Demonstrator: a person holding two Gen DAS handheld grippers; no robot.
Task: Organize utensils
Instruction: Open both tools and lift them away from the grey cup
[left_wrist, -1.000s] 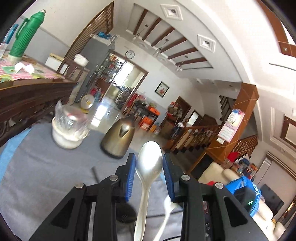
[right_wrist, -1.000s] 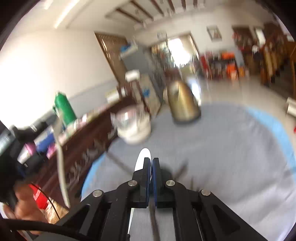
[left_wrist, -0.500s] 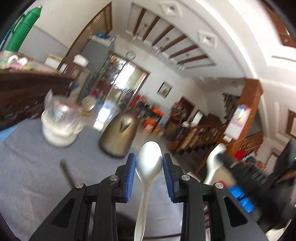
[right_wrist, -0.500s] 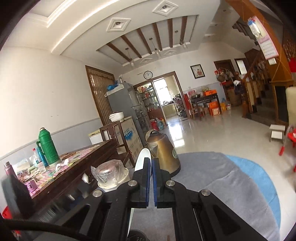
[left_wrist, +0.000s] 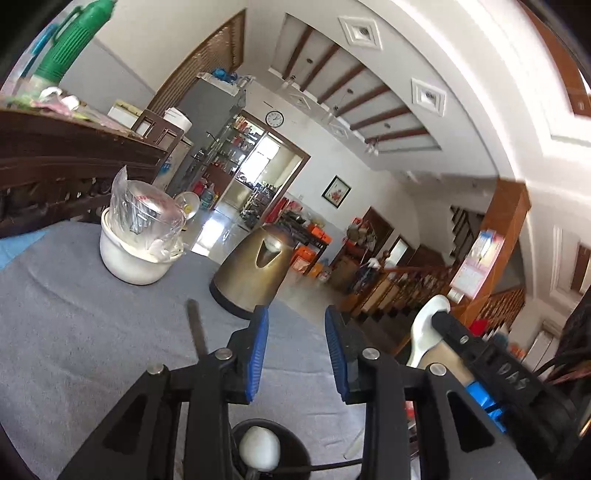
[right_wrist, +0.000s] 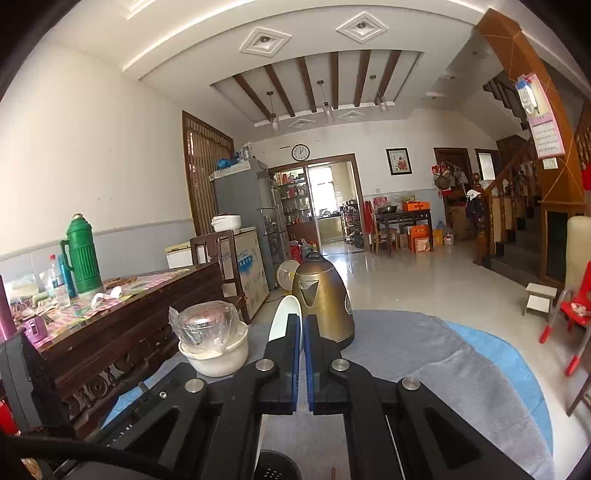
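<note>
- Two grippers show above a grey-clothed worktop.
- Left gripper has its blue pads spread with nothing between them; below it, at 6 o'clock, a metal spoon stands bowl-up in a black holder.
- Right gripper is pressed together, pinching a white spoon whose bowl sticks out past the fingertips; in the left view it sits at 3 o'clock.
- Brass kettle stands at 12 o'clock, a white bowl with a bagged glass at 10 o'clock.
- Dark stick lies on the cloth at 10 o'clock, near the left gripper.
</note>
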